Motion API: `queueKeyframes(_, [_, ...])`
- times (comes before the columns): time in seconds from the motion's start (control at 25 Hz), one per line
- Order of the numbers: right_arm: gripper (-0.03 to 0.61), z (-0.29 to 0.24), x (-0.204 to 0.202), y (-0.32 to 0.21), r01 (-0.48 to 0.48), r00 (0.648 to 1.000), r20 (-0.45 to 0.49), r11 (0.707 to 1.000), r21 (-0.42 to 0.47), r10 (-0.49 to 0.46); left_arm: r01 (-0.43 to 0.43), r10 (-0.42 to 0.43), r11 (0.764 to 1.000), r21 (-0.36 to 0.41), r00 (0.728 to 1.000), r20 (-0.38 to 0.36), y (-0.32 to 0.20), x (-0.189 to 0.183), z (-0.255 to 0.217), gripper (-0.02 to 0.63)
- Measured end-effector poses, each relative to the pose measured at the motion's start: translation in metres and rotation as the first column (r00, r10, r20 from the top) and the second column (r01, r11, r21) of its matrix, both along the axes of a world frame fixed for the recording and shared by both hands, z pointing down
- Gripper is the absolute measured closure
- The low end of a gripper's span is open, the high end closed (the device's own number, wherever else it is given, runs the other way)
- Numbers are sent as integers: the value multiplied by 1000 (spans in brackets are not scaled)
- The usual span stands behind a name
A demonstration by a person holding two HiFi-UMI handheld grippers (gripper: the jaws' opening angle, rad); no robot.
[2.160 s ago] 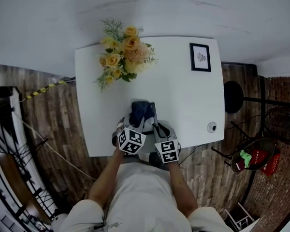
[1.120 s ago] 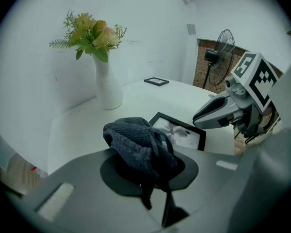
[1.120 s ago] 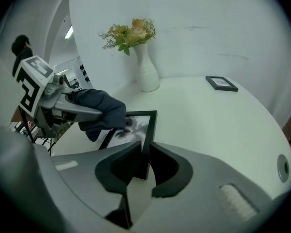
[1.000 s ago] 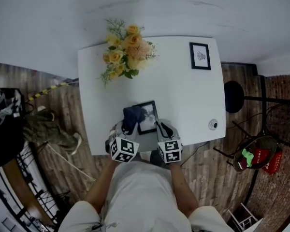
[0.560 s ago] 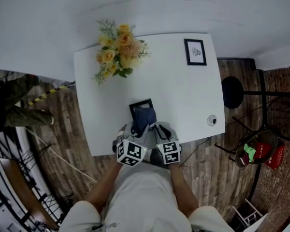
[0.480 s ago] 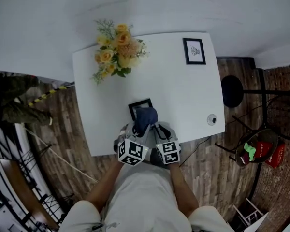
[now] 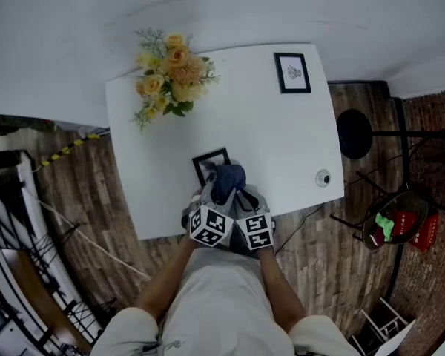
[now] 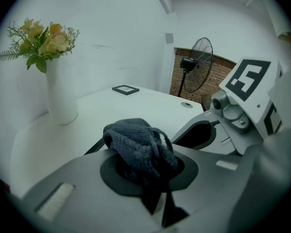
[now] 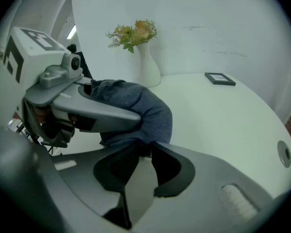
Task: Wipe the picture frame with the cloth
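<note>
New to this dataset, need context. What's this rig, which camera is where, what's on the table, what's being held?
No robot: a person holds a two-jaw tool in each hand. The top-down picture comes from a head camera; the other two come from cameras riding on each tool. On the table are a vase of flowers and a small framed print at the far edge; a picture frame sits near the person. The left tool is shut on a dark cloth, which lies over the frame. The right tool appears shut on the frame's edge.
</note>
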State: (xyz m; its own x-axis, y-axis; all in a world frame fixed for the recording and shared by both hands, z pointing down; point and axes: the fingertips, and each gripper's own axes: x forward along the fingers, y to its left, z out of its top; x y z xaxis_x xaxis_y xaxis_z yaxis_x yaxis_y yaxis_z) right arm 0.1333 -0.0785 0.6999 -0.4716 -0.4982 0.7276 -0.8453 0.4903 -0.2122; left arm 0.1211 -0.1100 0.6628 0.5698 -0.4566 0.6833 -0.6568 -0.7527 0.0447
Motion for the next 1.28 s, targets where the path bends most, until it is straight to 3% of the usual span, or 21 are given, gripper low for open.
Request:
queueKeyframes(0.56, [502, 3, -1, 3, -6, 1000, -16, 1000, 5, 6, -35, 41, 998, -49, 993, 110, 3, -2, 29, 528])
queueKeyframes(1.28, [502, 7, 4, 2, -44, 998, -35, 999, 7, 44, -4, 14, 998, -66, 987, 158, 21, -50, 27, 526])
